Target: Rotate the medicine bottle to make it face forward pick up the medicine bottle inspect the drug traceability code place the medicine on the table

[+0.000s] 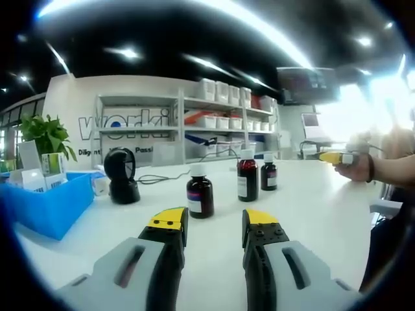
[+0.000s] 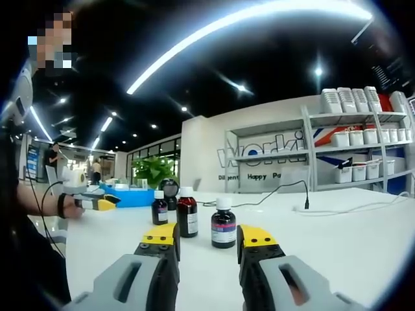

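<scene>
Through my left gripper view, going left to right: a blue bin (image 1: 48, 207) sits at the table's edge with small boxes in it and a green plant (image 1: 47, 135) behind it, then a black scanner (image 1: 122, 175) on its stand with a cable trailing away. My left claw (image 1: 215, 227) stands with its yellow-tipped jaws apart, holding nothing, and the nearest medicine bottle (image 1: 200, 191) is just beyond the left jaw, upright on the white table (image 1: 311, 207), its label turned partly aside. Two more bottles (image 1: 247, 175) stand upright farther back to the right, near each other. At the far right my other claw shows in my hand. In my right gripper view, that far claw sits at the left by the bin; then three bottles stand in a loose row, the nearest one (image 2: 223, 223) between my right claw's (image 2: 207, 238) jaws but beyond their tips, untouched. Those jaws are also apart and hold nothing.
</scene>
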{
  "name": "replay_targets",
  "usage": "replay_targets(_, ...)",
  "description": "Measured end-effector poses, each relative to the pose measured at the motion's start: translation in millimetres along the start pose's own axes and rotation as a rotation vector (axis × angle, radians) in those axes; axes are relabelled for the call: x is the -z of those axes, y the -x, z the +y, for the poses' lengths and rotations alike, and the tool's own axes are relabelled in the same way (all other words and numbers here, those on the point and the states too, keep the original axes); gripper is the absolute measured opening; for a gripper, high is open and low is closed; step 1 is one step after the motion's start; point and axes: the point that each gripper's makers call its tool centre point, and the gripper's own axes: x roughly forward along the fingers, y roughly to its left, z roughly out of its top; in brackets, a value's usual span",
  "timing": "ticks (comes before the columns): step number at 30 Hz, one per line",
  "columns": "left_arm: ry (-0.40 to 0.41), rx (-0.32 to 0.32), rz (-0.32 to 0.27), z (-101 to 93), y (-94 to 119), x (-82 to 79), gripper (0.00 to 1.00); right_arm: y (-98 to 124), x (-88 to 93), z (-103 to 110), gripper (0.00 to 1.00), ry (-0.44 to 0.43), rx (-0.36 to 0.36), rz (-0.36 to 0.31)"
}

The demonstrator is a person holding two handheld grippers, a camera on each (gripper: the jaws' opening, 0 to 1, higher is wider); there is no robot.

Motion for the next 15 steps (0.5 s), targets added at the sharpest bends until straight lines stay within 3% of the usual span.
replay_targets(15,0.005,-0.001,-0.003,-0.2,-0.1,-0.9,0.26,-0.1,1.7,0.5,0.27,0.006,0.003,0.011)
